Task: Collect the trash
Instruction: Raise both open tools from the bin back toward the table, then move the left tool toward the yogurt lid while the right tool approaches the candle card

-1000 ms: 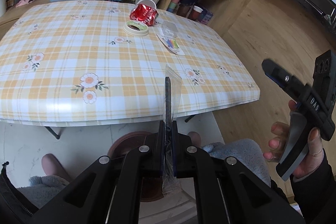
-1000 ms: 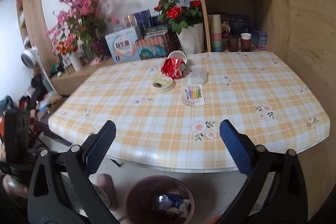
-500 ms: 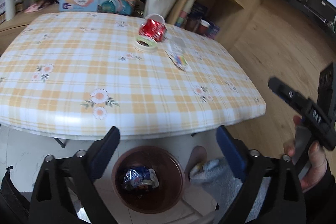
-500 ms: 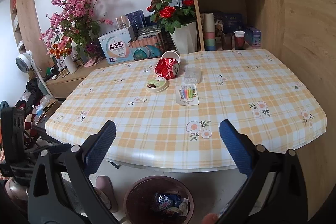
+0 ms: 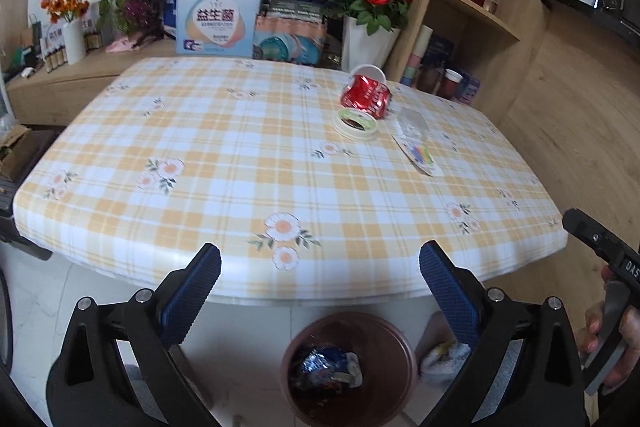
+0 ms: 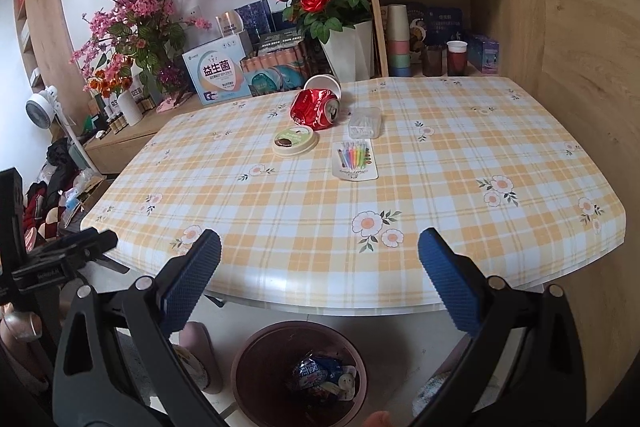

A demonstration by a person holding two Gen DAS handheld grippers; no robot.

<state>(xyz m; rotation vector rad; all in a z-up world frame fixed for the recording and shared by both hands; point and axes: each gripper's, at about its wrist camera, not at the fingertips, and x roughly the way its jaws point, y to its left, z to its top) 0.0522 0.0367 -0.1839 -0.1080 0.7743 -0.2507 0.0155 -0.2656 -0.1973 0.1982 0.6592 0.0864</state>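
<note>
- Left wrist view: the left gripper [image 5: 320,281], jaws just opened wide with nothing between them, hangs above the round brown waste bin [image 5: 404,359] holding wrappers; a crushed red drink can [image 5: 365,95] lies on the checked tablecloth table [image 5: 240,155].
- Right wrist view: the right gripper [image 6: 319,283] stands spread and empty over the same bin [image 6: 256,363].

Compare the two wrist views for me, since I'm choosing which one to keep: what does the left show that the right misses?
Only the left wrist view shows the person's hand gripping the right tool's handle. Only the right wrist view shows the white fan and the cluttered floor corner. Both share the crushed red can, round lid, candle packet, checked table and brown bin holding wrappers.
</note>
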